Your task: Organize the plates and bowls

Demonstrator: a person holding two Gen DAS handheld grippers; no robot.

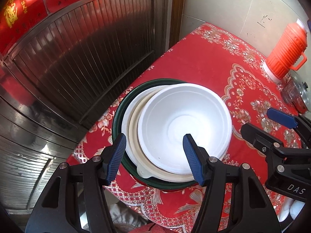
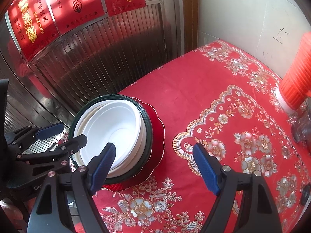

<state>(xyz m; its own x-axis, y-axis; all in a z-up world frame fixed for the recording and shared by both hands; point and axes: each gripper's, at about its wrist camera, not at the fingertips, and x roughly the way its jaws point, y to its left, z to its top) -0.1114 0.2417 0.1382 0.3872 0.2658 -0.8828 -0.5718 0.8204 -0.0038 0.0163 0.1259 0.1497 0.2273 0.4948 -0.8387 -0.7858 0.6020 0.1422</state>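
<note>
We have a nested stack near the table's left front corner: a white, thin-walled foam-like bowl [image 1: 184, 128] sits on top, slightly off-centre inside a cream shallow dish [image 1: 136, 145] and a white plate [image 1: 130, 114], all cradled in a dark green round basin [image 1: 118, 112], which rests on a red scalloped plate [image 2: 158, 136]. We judge the top bowl to be very light and a little soft, easy to dent if pinched hard, so we would take it by the rim with a gentle squeeze; the lower pieces look stiffer and heavier, perhaps glazed and slippery, though we cannot be sure of the material. Our left gripper [image 1: 155, 155] hovers over the near side of the stack with its jaws spread wide, one blue pad outside the basin's edge and the other above the bowl's interior, holding nothing. Our right gripper [image 2: 155, 167] is also gaping and empty, just to the right of the stack over the cloth. The table wears a red floral tablecloth [image 2: 213, 97], soft and likely to bunch if dishes are dragged. An orange ribbed thermos jug [image 1: 285, 52] stands well apart at the far right, beside a pale tiled wall; a dark metal slatted door [image 1: 77, 58] hung with red paper banners [image 2: 77, 3] closes the left side.
</note>
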